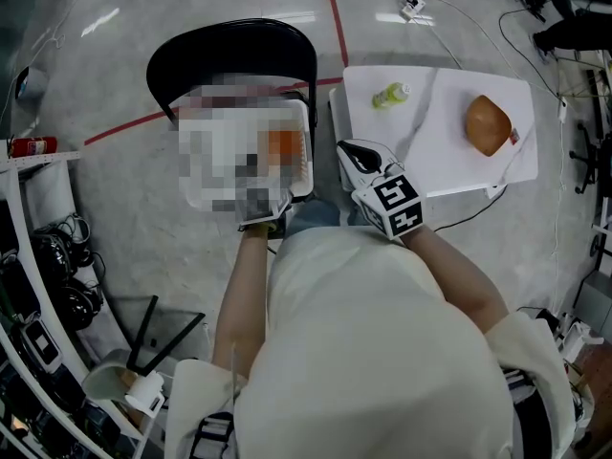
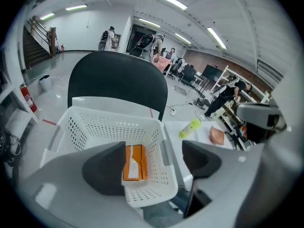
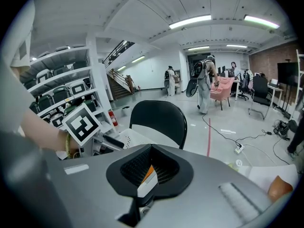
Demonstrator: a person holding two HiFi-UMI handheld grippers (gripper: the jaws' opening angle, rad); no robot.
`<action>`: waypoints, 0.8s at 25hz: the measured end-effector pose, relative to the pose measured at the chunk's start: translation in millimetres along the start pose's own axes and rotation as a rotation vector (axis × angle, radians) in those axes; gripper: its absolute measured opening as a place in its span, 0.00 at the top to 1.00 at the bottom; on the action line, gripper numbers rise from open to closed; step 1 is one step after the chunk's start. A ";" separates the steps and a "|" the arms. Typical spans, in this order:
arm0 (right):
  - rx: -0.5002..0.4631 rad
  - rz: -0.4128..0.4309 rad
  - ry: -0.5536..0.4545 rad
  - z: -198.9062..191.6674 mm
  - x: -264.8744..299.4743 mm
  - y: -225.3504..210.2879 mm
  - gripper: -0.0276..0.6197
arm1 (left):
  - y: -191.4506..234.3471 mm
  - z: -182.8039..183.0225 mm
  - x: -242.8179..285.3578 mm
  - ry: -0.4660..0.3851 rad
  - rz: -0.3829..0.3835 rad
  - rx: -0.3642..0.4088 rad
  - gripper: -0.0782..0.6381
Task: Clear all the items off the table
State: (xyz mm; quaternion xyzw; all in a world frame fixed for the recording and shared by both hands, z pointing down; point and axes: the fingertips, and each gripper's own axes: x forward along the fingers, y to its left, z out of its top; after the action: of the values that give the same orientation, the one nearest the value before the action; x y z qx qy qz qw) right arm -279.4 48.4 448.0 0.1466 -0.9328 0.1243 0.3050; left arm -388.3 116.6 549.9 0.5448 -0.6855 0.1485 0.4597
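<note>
A white perforated basket [image 2: 114, 115] stands on a black chair [image 1: 229, 51], and an orange package [image 2: 134, 163] lies flat on its floor. My left gripper [image 2: 154, 163] hangs over the basket's near edge [image 1: 308, 161]. Its jaws are wide apart and touch nothing. My right gripper [image 1: 349, 151] is shut at the near left corner of the white table [image 1: 440, 151]; I see nothing held in it. On the table lie a green bottle [image 1: 390, 95] on its side and a brown rounded item [image 1: 488, 124], both beyond the right gripper.
The chair sits just left of the table. Shelves with gear [image 1: 38, 285] line the left side, with a red fire extinguisher [image 1: 33, 146] nearby. Cables and a power strip [image 1: 413, 8] run over the floor behind the table.
</note>
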 end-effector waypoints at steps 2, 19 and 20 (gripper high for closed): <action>-0.005 0.008 -0.001 -0.1 1.9 3.2 0.96 | 0.3 0.1 -2.3 -0.002 0.004 0.001 0.39; -0.025 0.010 -0.027 3.8 -3.9 8.5 0.96 | 5.4 1.7 -26.2 -0.026 0.086 0.018 0.88; -0.026 0.009 -0.030 4.0 -4.4 9.2 0.96 | 4.9 1.9 -27.4 -0.027 0.085 0.022 0.88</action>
State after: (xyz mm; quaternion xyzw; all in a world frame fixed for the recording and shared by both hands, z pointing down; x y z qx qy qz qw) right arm -281.4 56.6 440.9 0.1402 -0.9394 0.1115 0.2924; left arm -393.9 133.7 528.6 0.5220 -0.7126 0.1683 0.4376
